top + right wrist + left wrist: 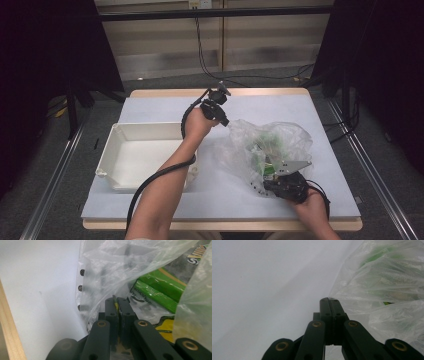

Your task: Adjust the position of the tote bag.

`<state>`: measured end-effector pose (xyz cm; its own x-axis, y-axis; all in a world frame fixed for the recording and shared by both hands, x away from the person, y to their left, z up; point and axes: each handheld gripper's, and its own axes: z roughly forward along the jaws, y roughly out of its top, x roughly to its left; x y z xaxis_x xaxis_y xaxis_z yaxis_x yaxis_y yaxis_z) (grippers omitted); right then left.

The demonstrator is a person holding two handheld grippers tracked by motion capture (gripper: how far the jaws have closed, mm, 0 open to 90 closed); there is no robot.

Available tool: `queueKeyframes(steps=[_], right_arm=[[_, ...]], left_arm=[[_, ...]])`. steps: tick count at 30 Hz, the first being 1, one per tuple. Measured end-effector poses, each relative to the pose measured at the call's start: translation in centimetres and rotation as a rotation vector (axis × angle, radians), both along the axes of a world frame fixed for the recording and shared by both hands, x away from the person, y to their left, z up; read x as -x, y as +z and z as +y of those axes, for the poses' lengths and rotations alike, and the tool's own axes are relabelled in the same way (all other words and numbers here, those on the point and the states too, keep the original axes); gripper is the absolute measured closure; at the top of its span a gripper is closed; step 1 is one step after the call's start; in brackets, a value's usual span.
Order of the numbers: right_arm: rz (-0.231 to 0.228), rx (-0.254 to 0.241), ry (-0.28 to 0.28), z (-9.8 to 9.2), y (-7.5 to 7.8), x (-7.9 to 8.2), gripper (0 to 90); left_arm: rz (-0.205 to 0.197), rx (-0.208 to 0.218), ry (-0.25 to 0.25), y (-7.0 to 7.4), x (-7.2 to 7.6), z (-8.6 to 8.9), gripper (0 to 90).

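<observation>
Gripping the near edge of a clear plastic bag [267, 150], the right gripper [272, 176] sits low at the front right of the table [220, 200], the person's right hand [312, 207] behind it. In the right gripper view its jaws stand almost together with a thin fold of the bag's film and a sliver of something yellow pinched between the pads; past the tips lie green packets [160, 291] inside the bag, and a row of dark punched holes runs down the bag's edge at the left. A strip of the table's wooden rim [11, 330] shows at the far left of that view.

White tray [142, 155] rests on the left half of the table, well apart from the bag, with the person's left forearm reaching over its right wall.

Farther back, the left gripper [226, 123] is held by the left hand [197, 124] at the bag's upper left edge. In the left gripper view its jaws are fully together, and the tips meet right at the rim of the crumpled film; whether film is caught between them I cannot tell. Green contents show blurred through the plastic beyond.

Cables trail from both grippers, the left one looping down along the forearm.
</observation>
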<state>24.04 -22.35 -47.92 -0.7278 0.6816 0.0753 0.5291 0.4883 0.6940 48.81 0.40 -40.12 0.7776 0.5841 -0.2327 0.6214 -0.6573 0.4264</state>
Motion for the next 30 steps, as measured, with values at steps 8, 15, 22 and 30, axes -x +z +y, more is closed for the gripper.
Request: queueKeyframes(steps=[8,15,22,30], right_arm=[[-0.025,0.011,-0.027,0.0,0.7,-0.3,78.6],[-0.048,-0.011,-0.05,-0.5,2.2,-0.8,76.6],[-0.032,-0.013,-0.044,-0.2,2.3,-1.4,76.9],[-0.021,-0.007,-0.044,0.1,2.1,-1.6,77.5]], left_arm=[[-0.001,0.02,-0.029,0.7,0.9,0.1,80.6],[-0.027,0.066,-0.022,2.2,2.1,0.9,67.6],[-0.039,0.076,-0.078,3.5,3.3,0.9,60.4],[-0.055,0.148,-0.086,4.7,4.4,1.4,48.0]])
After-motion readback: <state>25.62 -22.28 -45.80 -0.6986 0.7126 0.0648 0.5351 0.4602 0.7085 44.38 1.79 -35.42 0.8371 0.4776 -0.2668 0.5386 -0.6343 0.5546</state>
